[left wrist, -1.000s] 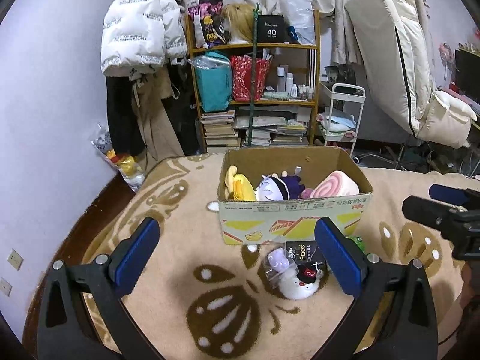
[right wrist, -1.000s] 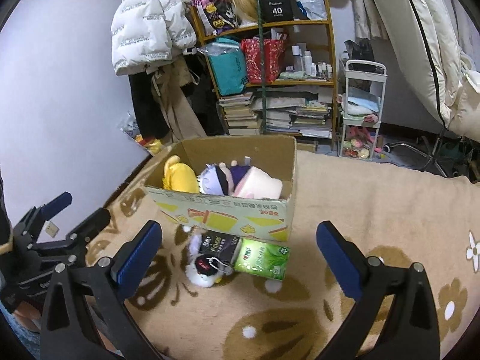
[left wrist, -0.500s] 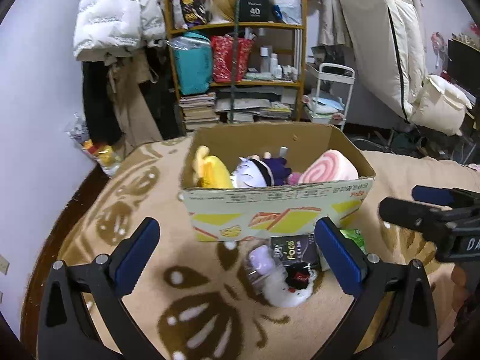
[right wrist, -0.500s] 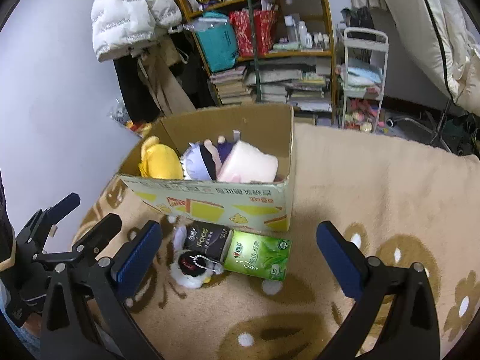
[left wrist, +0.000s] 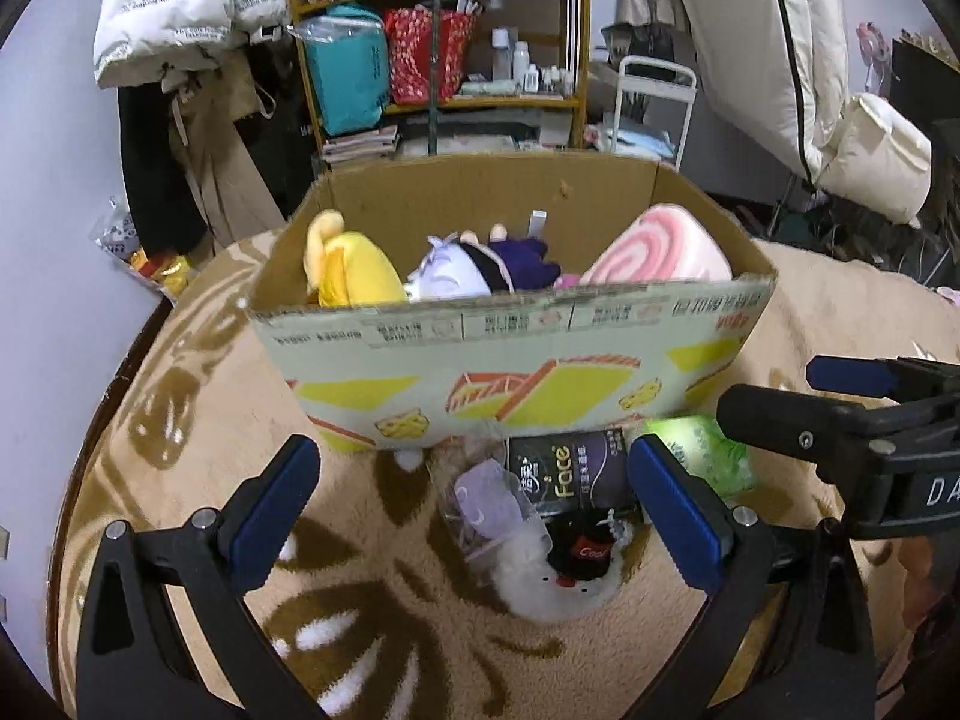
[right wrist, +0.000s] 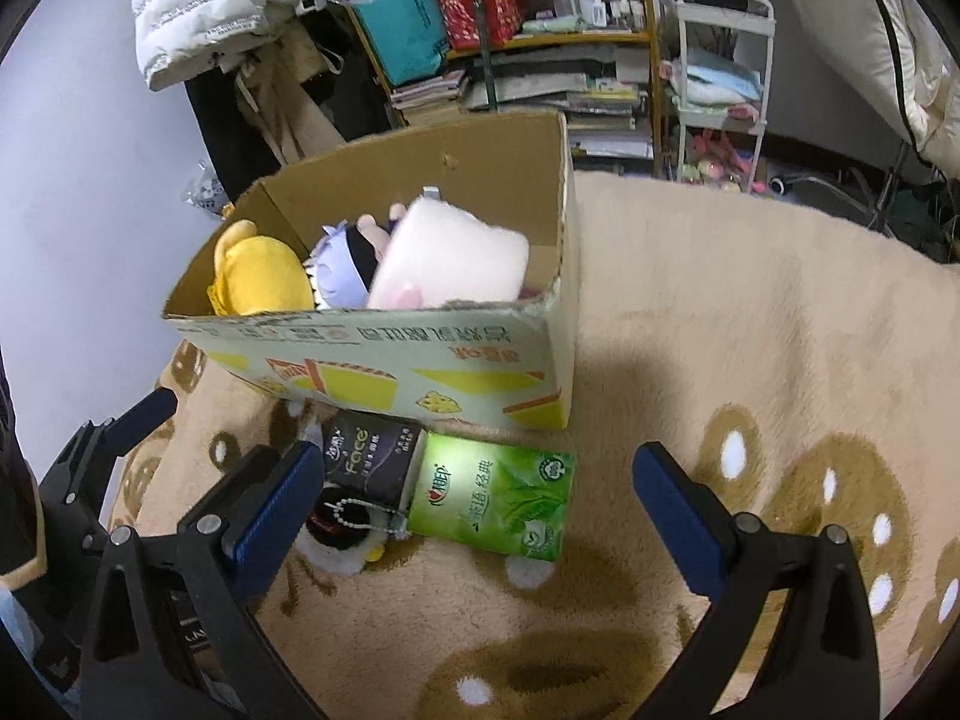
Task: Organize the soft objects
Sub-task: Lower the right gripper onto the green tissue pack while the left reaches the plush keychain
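Note:
A cardboard box [left wrist: 510, 354] [right wrist: 384, 360] on the beige rug holds a yellow plush [left wrist: 354, 270] [right wrist: 258, 282], a purple-haired doll [left wrist: 456, 276] [right wrist: 342, 273] and a pink roll plush [left wrist: 654, 252] [right wrist: 450, 258]. In front of it lie a black tissue pack [left wrist: 570, 474] [right wrist: 372, 459], a green tissue pack [left wrist: 708, 456] [right wrist: 492, 498] and a white plush with a black hat [left wrist: 552, 570] [right wrist: 342, 534]. My left gripper [left wrist: 474, 516] is open above the white plush. My right gripper [right wrist: 474, 516] is open above the green pack.
A wooden shelf [left wrist: 438, 48] with bags and books, a white jacket [left wrist: 180, 0] and a small white cart [right wrist: 714, 78] stand behind the box. A folded white mattress [left wrist: 780, 48] leans at the right. The rug [right wrist: 750, 330] extends right of the box.
Both grippers have moved forward and lower toward the items in front of the box. Both stay open.

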`<state>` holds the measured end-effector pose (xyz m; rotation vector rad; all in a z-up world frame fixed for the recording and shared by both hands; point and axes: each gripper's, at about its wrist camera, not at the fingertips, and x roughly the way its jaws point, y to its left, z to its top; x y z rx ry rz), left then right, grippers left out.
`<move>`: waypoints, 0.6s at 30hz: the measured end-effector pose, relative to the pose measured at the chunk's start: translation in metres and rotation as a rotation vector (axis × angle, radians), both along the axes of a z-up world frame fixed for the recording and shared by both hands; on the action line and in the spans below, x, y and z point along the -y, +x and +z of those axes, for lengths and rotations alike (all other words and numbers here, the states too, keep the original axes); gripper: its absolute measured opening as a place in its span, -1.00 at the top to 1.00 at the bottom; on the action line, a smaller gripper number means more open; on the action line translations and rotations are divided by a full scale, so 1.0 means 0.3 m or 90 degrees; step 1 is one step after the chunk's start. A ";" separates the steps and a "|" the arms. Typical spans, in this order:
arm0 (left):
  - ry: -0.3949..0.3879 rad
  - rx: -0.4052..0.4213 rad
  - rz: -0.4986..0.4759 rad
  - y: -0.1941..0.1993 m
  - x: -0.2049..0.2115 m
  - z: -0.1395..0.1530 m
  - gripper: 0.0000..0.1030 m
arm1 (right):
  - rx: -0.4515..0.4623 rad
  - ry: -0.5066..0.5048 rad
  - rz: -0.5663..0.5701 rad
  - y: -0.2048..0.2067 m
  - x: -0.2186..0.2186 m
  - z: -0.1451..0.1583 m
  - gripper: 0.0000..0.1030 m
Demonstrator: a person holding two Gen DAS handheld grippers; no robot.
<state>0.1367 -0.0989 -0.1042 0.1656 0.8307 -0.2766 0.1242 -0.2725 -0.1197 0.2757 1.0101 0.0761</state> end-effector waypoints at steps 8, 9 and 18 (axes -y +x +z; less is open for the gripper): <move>0.001 -0.037 -0.009 0.013 0.010 -0.047 -0.96 | -0.041 0.016 -0.016 0.032 0.021 -0.070 -1.00; 0.003 -0.042 -0.011 0.012 0.016 -0.056 -0.96 | -0.045 0.020 -0.019 0.036 0.024 -0.078 -1.00; 0.014 -0.120 -0.015 0.045 0.043 -0.146 -0.96 | -0.084 0.028 -0.023 0.059 0.020 -0.140 -1.00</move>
